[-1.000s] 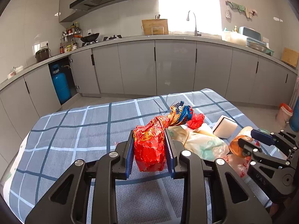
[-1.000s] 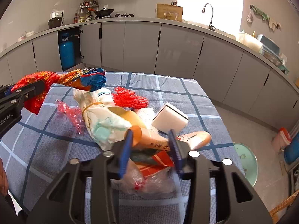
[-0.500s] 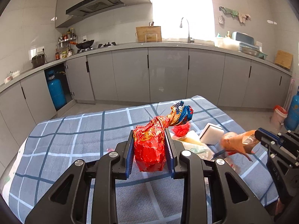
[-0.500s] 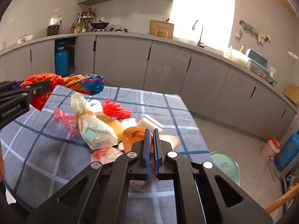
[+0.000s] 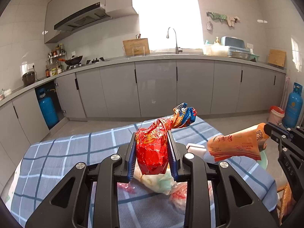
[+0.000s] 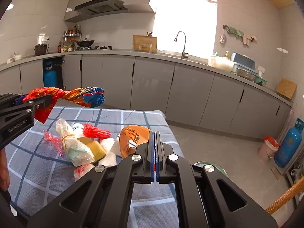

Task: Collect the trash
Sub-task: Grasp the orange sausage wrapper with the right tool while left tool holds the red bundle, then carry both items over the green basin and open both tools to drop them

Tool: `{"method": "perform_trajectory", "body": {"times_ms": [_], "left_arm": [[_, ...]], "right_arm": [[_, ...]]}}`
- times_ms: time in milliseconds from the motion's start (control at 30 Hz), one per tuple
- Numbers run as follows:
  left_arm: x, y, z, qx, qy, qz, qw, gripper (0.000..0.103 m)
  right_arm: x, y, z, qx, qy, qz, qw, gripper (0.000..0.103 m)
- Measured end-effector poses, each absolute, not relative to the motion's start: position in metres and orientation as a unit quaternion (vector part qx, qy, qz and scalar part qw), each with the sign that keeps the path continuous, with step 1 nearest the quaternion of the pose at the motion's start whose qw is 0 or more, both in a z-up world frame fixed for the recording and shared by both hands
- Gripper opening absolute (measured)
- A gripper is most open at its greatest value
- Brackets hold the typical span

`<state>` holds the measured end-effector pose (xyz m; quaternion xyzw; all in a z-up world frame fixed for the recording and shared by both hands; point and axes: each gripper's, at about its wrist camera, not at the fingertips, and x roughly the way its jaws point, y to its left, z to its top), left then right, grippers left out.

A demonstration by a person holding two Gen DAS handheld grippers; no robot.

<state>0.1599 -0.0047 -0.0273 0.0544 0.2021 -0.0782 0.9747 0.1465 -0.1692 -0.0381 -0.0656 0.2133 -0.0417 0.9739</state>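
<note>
Gripping red wrapper (image 5: pixel 152 152), left claw (image 5: pixel 152 158); right claw (image 6: pixel 154 150) pinching orange packet (image 6: pixel 131 140).

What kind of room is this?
A home kitchen, by the look of it: a sink tap under the window, a wok on the hob beneath an extractor hood, and grey cabinets.

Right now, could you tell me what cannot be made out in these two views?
- Left wrist view: the trash under the left gripper is hidden by its frame and the red wrapper.
- Left wrist view: the print on the orange packet is too small to read.
- Right wrist view: the right gripper covers the pinched end of the orange packet.
- Right wrist view: the green basin on the floor is mostly hidden by that gripper.
</note>
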Motion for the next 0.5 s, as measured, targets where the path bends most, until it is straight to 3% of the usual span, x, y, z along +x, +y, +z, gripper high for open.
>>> {"method": "perform_trajectory", "body": {"times_ms": [500], "left_arm": [[0.176,-0.069,-0.019,0.078,0.184,-0.120,0.973,0.030]], "right_arm": [[0.137,-0.242,-0.022,-0.031,0.183,-0.116,0.976,0.002]]}}
